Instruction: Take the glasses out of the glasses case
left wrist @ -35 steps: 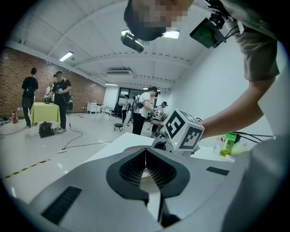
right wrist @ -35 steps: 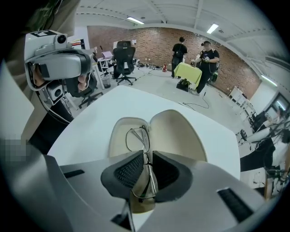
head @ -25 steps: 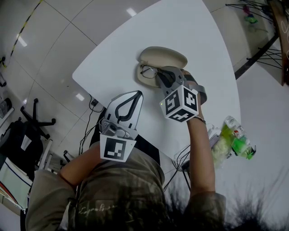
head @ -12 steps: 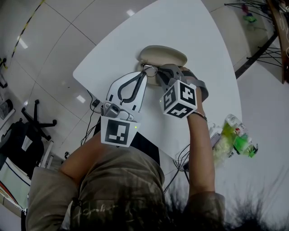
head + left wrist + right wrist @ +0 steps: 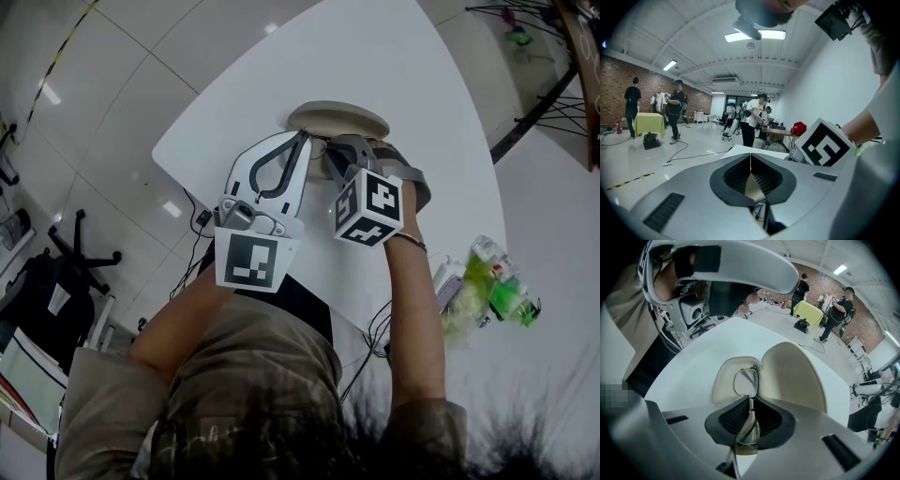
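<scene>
We held our right gripper [image 5: 330, 156] over the open glasses case [image 5: 337, 118], which sat near the far edge of the white desk [image 5: 403, 56]. In the right gripper view, that gripper [image 5: 750, 401] had its jaws closed on the glasses [image 5: 746, 380]. One lens was pinched between the ribbed pads. The other lens stuck out past the tips, above the shallow base of the case, beside the raised lid [image 5: 794, 376]. We could not tell whether the frame was touching the base or just above it. Our left gripper [image 5: 302, 141] reached in from the left, its tips close beside the glasses [image 5: 317, 145] at the near-left rim of the case. We could not tell whether it touched either of them. In the left gripper view, that gripper [image 5: 750, 161] had its jaws brought together at the tips, with nothing clamped between them. Only a beige patch of the case showed through the gap behind the tips. The marker cube [image 5: 825, 143] of the right gripper sat just to its right. Off the desk's near-right edge lay a bundle of green bottles [image 5: 497, 291]. A black office chair [image 5: 80, 248] stood on the floor to the left.
</scene>
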A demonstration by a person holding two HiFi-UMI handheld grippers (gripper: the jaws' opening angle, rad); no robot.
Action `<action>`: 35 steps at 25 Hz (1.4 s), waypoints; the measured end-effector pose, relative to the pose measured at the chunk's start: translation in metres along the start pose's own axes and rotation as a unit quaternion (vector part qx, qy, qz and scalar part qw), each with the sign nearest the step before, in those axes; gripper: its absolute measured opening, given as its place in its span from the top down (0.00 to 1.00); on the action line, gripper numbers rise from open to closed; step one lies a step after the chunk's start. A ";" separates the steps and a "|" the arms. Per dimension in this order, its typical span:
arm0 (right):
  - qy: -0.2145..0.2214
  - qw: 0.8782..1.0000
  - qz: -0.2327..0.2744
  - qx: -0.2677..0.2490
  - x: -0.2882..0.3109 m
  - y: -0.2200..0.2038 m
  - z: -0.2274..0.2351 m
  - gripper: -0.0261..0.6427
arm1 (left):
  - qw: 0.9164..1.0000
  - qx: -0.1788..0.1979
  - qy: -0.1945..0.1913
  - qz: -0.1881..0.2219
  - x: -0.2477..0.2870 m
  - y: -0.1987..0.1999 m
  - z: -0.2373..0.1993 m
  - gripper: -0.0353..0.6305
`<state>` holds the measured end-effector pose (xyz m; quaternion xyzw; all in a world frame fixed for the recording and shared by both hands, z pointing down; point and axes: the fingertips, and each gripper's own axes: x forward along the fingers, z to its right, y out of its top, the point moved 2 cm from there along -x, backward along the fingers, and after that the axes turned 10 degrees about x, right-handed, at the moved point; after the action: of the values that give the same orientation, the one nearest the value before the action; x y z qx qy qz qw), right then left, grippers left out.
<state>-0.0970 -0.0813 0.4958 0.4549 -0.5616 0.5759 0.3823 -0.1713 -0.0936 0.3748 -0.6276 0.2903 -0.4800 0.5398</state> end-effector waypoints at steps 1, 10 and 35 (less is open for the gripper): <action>0.001 1.000 0.002 0.004 0.000 0.000 -0.001 0.89 | 1.000 -0.005 0.004 -0.005 0.000 -0.004 0.000 0.93; -0.020 1.000 0.016 -0.009 0.001 0.002 -0.002 0.92 | 1.000 -0.009 0.010 -0.027 0.000 -0.016 -0.003 0.93; -0.062 0.998 0.019 -0.011 -0.018 0.001 0.008 0.93 | 1.000 0.000 -0.001 -0.021 0.000 -0.014 -0.004 0.93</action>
<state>-0.0923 -0.0884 0.4776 0.4748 -0.5989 0.5473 0.3411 -0.1772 -0.0920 0.3886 -0.6340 0.2763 -0.4902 0.5305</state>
